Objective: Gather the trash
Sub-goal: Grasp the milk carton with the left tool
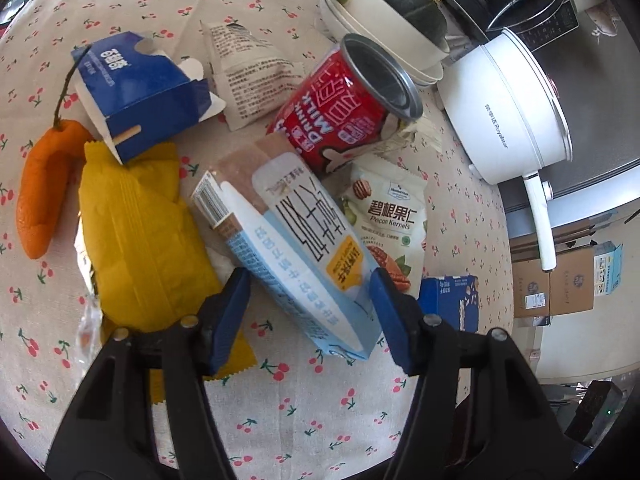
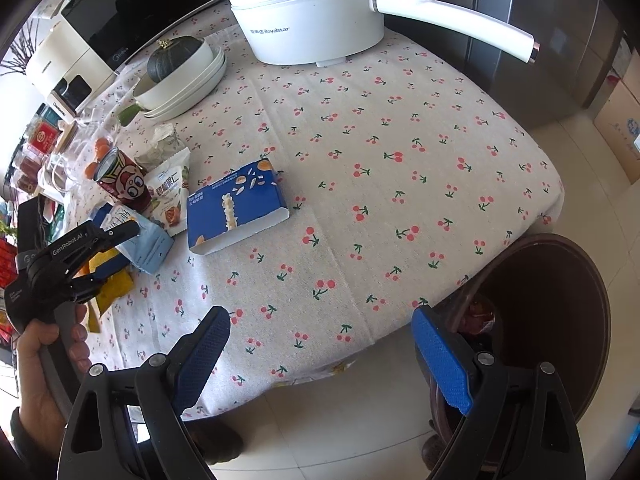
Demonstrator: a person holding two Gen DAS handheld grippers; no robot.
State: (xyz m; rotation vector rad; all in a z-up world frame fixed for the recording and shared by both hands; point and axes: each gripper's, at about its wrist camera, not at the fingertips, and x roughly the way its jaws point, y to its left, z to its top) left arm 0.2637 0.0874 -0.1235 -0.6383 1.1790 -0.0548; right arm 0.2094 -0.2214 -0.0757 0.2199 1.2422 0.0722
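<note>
My left gripper (image 1: 310,292) is open, its blue fingers on either side of a light blue milk carton (image 1: 296,240) lying on the cherry-print tablecloth (image 1: 300,408). Around the carton lie a yellow wrapper (image 1: 140,248), a torn blue box (image 1: 136,96), a red milk can (image 1: 344,108) on its side, a pecan kernel bag (image 1: 388,216) and a white packet (image 1: 248,72). In the right wrist view, the left gripper (image 2: 116,252) straddles the carton (image 2: 144,246). My right gripper (image 2: 320,328) is open and empty above the table's front edge, beside a dark trash bin (image 2: 560,320). A flat blue box (image 2: 236,208) lies mid-table.
A white electric pot (image 2: 308,20) with a long handle stands at the table's back. Stacked white bowls hold a dark green squash (image 2: 176,56). An orange pepper-shaped toy (image 1: 44,196) lies left of the yellow wrapper. Cardboard boxes (image 1: 560,288) stand on the floor.
</note>
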